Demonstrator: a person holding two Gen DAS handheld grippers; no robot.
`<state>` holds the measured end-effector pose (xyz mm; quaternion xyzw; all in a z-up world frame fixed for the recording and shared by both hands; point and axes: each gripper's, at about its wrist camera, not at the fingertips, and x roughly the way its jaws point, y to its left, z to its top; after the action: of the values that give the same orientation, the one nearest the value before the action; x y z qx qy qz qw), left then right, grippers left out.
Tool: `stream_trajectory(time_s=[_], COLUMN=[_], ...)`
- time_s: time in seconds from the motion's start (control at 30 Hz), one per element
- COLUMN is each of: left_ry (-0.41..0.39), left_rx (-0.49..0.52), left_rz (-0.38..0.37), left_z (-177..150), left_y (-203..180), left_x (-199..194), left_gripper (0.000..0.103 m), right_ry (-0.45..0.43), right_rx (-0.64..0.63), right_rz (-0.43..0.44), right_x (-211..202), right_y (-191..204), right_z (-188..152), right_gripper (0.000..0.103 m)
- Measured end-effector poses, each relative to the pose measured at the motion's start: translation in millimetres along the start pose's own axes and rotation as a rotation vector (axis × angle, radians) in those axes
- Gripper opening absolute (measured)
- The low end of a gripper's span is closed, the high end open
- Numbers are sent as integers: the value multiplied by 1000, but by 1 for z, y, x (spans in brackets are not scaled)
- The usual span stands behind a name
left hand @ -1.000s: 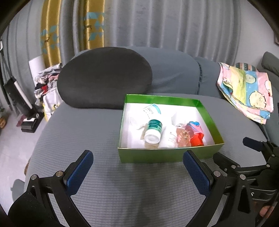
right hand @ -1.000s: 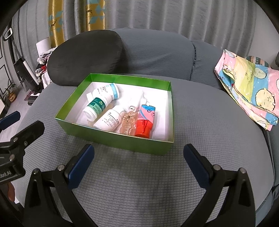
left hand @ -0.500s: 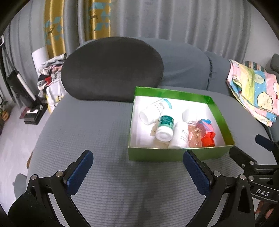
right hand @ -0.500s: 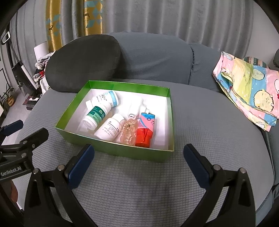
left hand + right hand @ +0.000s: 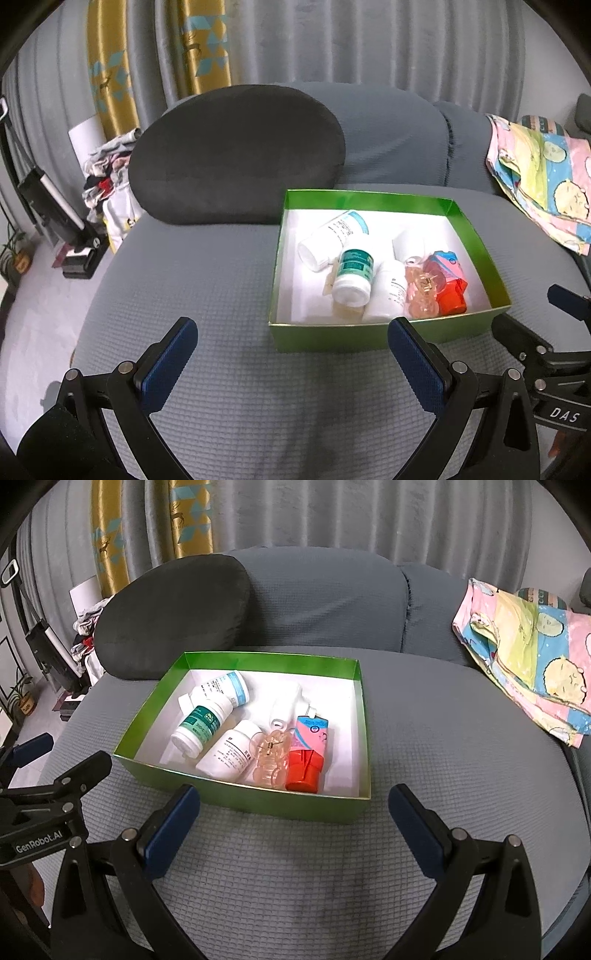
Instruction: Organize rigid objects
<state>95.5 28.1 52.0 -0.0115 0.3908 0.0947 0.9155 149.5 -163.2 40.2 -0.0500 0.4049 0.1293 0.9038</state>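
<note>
— What's the setting?

— A grey sofa [image 5: 424, 738] with a textured cover, a dark cushion [image 5: 236, 155] leaning on its backrest, and a colourful cartoon-print cloth [image 5: 528, 653] on the right. Grey curtains [image 5: 369, 517] with gold panels hang behind, and clutter sits on the floor at the left.

— And the things to sort?

— One green box [image 5: 255, 805], white inside, rests on the sofa seat. In it lie three white bottles: a blue-labelled bottle [image 5: 221, 690], a green-labelled bottle [image 5: 199, 727] propped on it, and a plain white bottle [image 5: 232, 755]. Beside those are one clear pinkish hair clip [image 5: 271, 757], one pink and red carton [image 5: 308, 753], and one white plastic piece [image 5: 286, 705].

— The grippers?

— The left gripper [image 5: 291, 354] and right gripper [image 5: 293, 821] both hover just short of the box's near wall, jaws wide and holding nothing.
</note>
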Motion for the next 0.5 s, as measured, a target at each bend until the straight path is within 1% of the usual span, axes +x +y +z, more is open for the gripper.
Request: stream_trajectory(time_s=[0.17, 0.5], left_ry=[-2, 33], left_rx=[11, -10], left_rz=[1, -22], left_z=[1, 4], left_y=[-3, 0], left_x=[4, 13], left_gripper=[102, 102], right_ry=[5, 19], right_rx=[-3, -12], right_rz=[3, -4], right_x=[5, 10], right_y=[1, 1], right_z=[1, 5], right_gripper=[102, 102])
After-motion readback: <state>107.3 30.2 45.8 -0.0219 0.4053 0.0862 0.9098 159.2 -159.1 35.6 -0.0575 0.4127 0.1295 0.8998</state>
